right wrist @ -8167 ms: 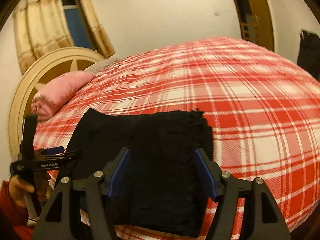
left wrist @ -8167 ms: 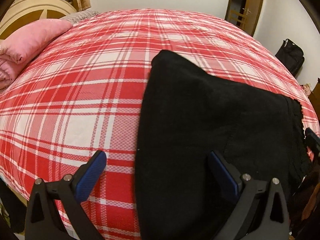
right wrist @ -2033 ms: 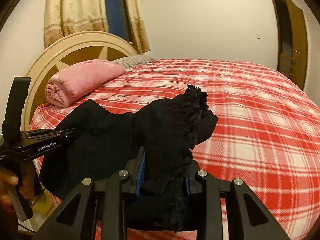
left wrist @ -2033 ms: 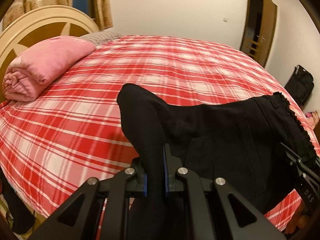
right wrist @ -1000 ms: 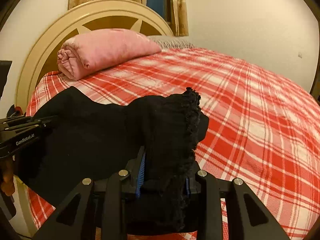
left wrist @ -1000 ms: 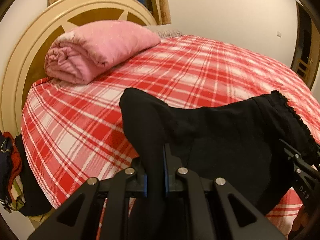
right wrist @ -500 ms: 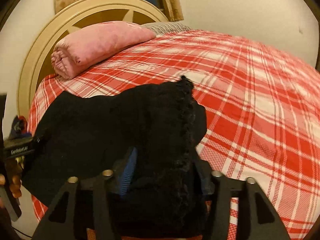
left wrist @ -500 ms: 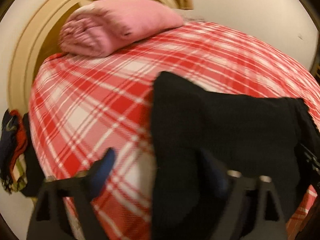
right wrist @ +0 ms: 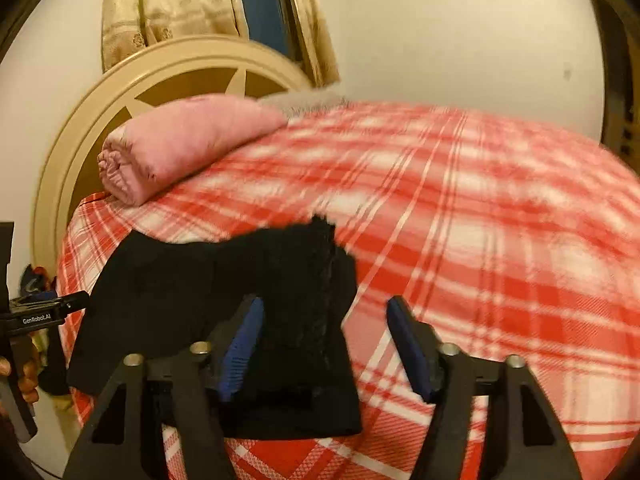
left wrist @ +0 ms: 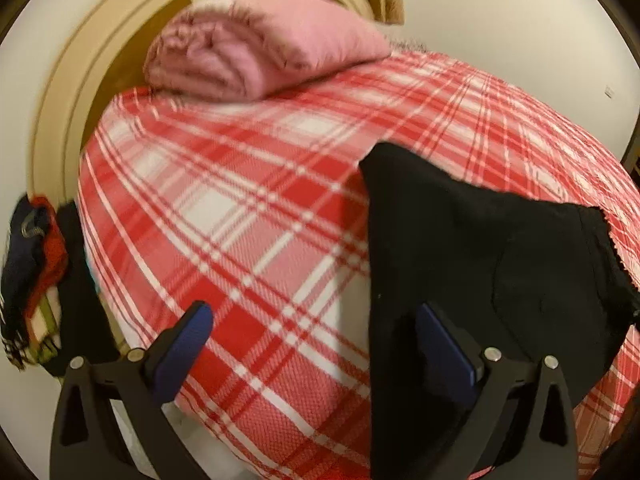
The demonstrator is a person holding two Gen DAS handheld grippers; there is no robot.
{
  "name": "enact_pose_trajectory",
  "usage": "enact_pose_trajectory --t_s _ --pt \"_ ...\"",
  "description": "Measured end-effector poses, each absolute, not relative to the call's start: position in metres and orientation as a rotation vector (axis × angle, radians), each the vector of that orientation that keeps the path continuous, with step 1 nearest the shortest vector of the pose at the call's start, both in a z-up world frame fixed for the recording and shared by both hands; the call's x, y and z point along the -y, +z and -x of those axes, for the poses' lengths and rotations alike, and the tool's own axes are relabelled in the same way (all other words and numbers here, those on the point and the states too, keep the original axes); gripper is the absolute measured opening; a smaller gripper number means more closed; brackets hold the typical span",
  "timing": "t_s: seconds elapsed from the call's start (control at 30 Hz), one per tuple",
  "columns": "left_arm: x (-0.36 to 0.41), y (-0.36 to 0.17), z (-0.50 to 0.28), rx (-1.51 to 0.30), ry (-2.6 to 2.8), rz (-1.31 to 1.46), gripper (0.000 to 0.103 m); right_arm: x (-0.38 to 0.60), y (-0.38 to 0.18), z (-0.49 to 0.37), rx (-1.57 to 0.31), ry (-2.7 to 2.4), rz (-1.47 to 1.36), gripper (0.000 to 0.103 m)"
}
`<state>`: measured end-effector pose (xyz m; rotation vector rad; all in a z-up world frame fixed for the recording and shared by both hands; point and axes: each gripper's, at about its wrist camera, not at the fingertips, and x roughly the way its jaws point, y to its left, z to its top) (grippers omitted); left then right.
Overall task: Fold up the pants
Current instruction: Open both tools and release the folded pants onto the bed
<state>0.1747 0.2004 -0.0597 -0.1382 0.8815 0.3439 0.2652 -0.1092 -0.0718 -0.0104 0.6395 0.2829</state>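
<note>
The black pants (left wrist: pixel 480 260) lie folded on the red plaid bed (left wrist: pixel 240 200), near its front edge. My left gripper (left wrist: pixel 312 314) hangs over the pants' left edge with its jaws opening wide; the right finger (left wrist: pixel 444 344) is above the cloth and nothing is gripped. In the right wrist view the pants (right wrist: pixel 180 292) show their lace waistband (right wrist: pixel 328 264). My right gripper (right wrist: pixel 325 304) straddles that end and its jaws are closing. The cloth lies against the left pad (right wrist: pixel 244 344), while the right pad (right wrist: pixel 408 344) stands apart over the bedspread (right wrist: pixel 480 240).
A rolled pink blanket (left wrist: pixel 260 52) rests against the cream headboard (left wrist: pixel 80 80) at the bed's far end. Dark and red clothes (left wrist: pixel 28 264) hang beside the bed on the left. A hand (right wrist: pixel 28 376) holds the left gripper's handle at the right view's left edge.
Both grippers let go of the pants and opened. The raised corners dropped flat onto the bed. Both cameras swung, so the headboard sits more central.
</note>
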Motion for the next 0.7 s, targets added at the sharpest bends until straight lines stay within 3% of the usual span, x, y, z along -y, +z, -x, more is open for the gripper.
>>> enact_pose_trajectory --t_s 0.07,0.4,0.7 --pt "-0.194 -0.055 -0.179 -0.86 0.323 0.131 0.103 0.1 -0.065 -0.264 -0.638 0.286 0.051 0.027" --pt "-0.132 -0.06 -0.201 -0.857 0.208 0.058 0.102 0.07 -0.099 -0.276 -0.736 0.298 0.069 0.027" --pt "-0.122 -0.081 -0.204 -0.884 0.216 0.012 0.102 0.068 -0.117 -0.279 -0.748 0.262 0.11 0.027"
